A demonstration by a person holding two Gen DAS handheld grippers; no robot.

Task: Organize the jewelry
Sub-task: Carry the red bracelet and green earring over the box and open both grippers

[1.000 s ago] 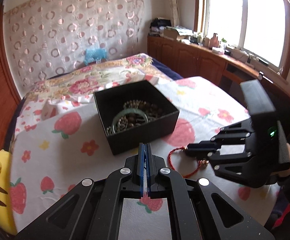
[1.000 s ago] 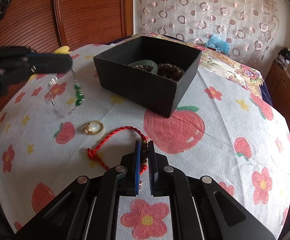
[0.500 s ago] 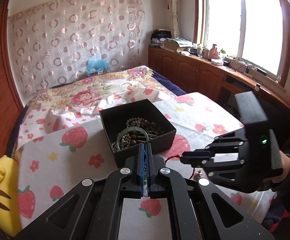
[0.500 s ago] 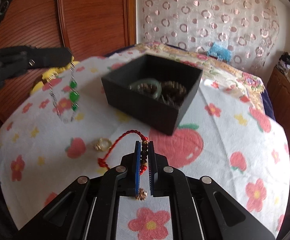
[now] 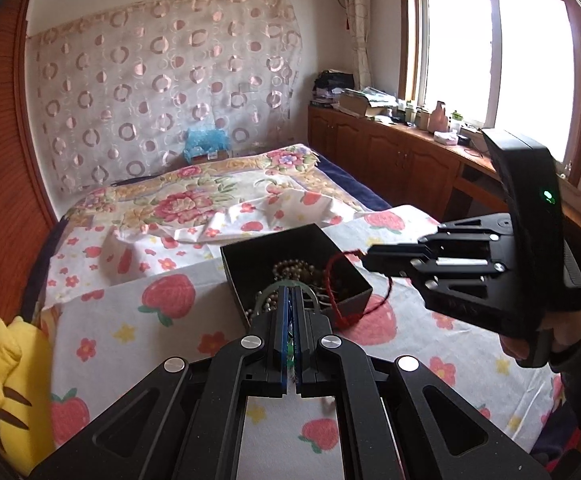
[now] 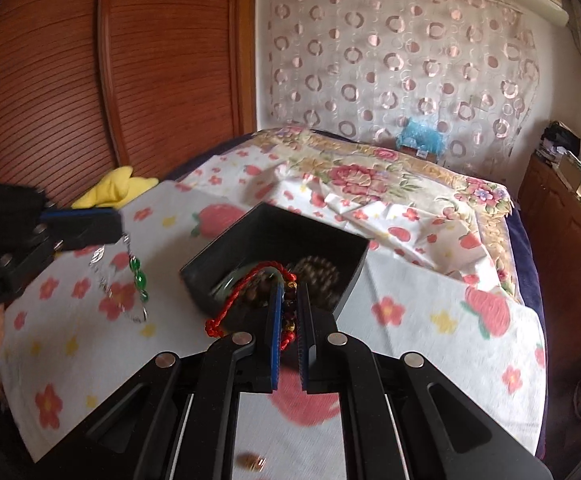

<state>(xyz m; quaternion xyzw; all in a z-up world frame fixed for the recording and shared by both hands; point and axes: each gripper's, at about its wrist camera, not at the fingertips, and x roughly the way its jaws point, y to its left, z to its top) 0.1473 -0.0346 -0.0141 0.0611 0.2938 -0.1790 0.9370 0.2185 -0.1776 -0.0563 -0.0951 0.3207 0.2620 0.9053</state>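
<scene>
Two grippers, each clamped on one piece: right gripper (image 6: 288,312) on red cord bracelet (image 6: 250,284), left gripper (image 5: 289,304) on green-beaded chain (image 6: 136,276). Risk: dangling loops snag the black box (image 6: 346,280) rim, or slip from thin grips and tangle.

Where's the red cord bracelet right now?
The red cord bracelet hangs pinched in the right claw, off the strawberry cloth, just before the black box's near wall.

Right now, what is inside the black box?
Inside the black box lie brown bead strands and a pale green bangle. The left tongs and the red cord bracelet hanging from the right tongs cover the rest of its floor.
</scene>
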